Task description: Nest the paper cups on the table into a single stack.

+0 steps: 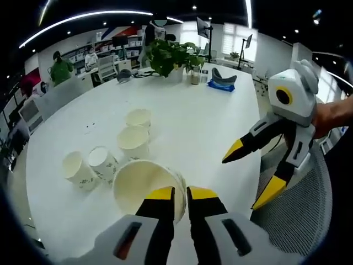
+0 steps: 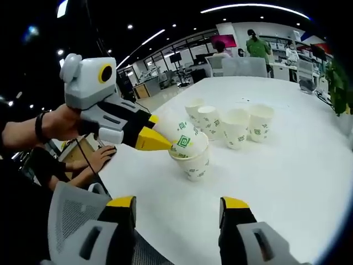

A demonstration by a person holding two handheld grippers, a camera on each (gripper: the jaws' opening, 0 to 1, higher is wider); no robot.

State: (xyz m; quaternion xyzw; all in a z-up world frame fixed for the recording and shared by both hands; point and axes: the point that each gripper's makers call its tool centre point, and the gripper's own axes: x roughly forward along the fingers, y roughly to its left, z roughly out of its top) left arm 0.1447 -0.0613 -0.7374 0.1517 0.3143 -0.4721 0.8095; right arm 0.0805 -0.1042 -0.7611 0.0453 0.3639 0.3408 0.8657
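My left gripper (image 1: 181, 193) is shut on the rim of a white paper cup (image 1: 144, 185) close under the camera. In the right gripper view that left gripper (image 2: 157, 138) holds the cup (image 2: 182, 134) tilted into the mouth of an upright cup (image 2: 194, 163) on the white table (image 2: 287, 165). Several more green-printed cups stand loose behind it, such as cup (image 2: 235, 127) and cup (image 2: 260, 121); from the left gripper they are a row, cup (image 1: 133, 142) among them. My right gripper (image 2: 179, 203) is open and empty, hovering at the table edge (image 1: 251, 174).
A potted plant (image 1: 171, 55) and a blue object (image 1: 220, 83) sit at the table's far end. A grey mesh chair (image 2: 71, 215) stands by the near edge. A person's hand (image 2: 102, 157) rests at the table edge. People and desks fill the background.
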